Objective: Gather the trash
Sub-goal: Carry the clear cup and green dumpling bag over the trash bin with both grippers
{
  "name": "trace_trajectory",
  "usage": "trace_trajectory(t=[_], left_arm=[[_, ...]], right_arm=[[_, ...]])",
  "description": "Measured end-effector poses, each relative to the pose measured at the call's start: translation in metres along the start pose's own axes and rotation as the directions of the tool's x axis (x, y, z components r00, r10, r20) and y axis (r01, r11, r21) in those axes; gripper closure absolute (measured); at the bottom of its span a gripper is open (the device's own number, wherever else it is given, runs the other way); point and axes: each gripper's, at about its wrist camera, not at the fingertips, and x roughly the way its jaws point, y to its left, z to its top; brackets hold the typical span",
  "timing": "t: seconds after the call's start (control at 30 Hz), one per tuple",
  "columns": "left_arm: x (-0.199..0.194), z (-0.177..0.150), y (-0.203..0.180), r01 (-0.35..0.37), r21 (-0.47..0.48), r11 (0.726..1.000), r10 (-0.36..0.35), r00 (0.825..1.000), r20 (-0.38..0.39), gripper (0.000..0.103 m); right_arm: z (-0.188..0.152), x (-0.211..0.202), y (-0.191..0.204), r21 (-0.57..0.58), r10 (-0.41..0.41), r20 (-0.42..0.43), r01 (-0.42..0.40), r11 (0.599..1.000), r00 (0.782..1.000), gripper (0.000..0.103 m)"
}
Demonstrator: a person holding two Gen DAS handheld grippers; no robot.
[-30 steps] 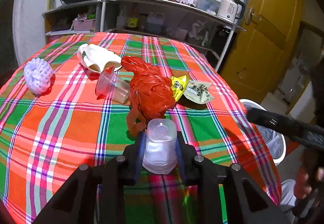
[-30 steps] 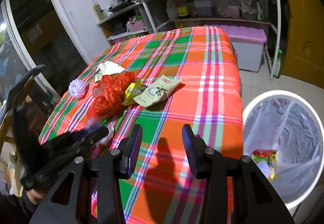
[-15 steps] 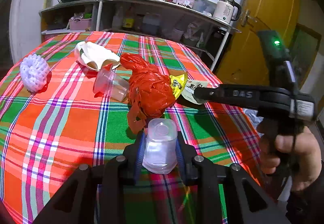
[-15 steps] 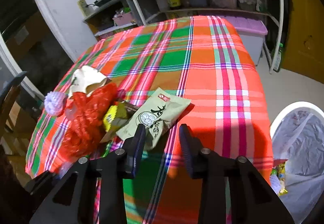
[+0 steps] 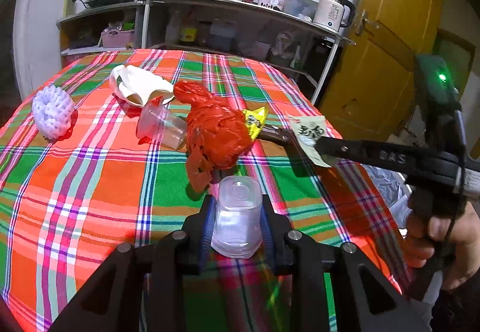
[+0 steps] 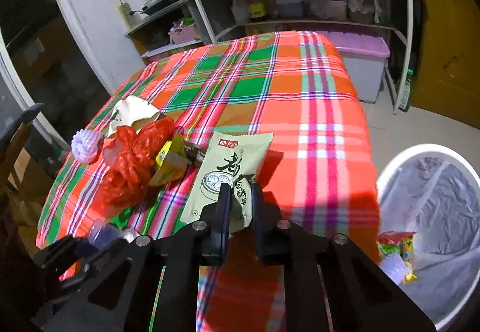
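Note:
My left gripper (image 5: 238,212) is shut on a clear plastic cup (image 5: 238,212), held upside down above the plaid tablecloth (image 5: 99,182). My right gripper (image 6: 240,197) is closed on the near edge of a pale green food packet (image 6: 231,170), which also shows in the left wrist view (image 5: 309,134). On the table lie a crumpled red plastic bag (image 5: 216,134), a second clear cup (image 5: 160,128) on its side, a yellow wrapper (image 5: 255,122), a white foam fruit net (image 5: 52,111) and crumpled white paper (image 5: 138,86).
A white trash bin (image 6: 435,230) with a clear liner and some wrappers inside stands on the floor right of the table. Kitchen shelves (image 5: 228,25) stand behind the table, a yellow door (image 5: 390,46) to the right. A chair (image 6: 18,134) is at the left.
My right gripper moved in over the table to the green packet and its jaws narrowed onto the packet's edge. My left gripper kept holding the cup almost still.

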Motion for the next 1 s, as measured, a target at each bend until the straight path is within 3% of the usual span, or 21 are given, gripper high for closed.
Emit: trace_trajectory(t=[0.63, 1.0], left_arm=[[-0.039, -0.001, -0.062, 0.050, 0.090, 0.995, -0.053, 0.998, 0.039, 0.074], [-0.042, 0.004, -0.099, 0.095, 0.148, 0.984, -0.101, 0.994, 0.031, 0.074]], right_arm=[[-0.049, -0.101, -0.035, 0.055, -0.037, 0.099, 0.031, 0.998, 0.994, 0.089], [-0.064, -0.134, -0.066, 0.112, -0.071, 0.145, 0.055, 0.992, 0.987, 0.089]])
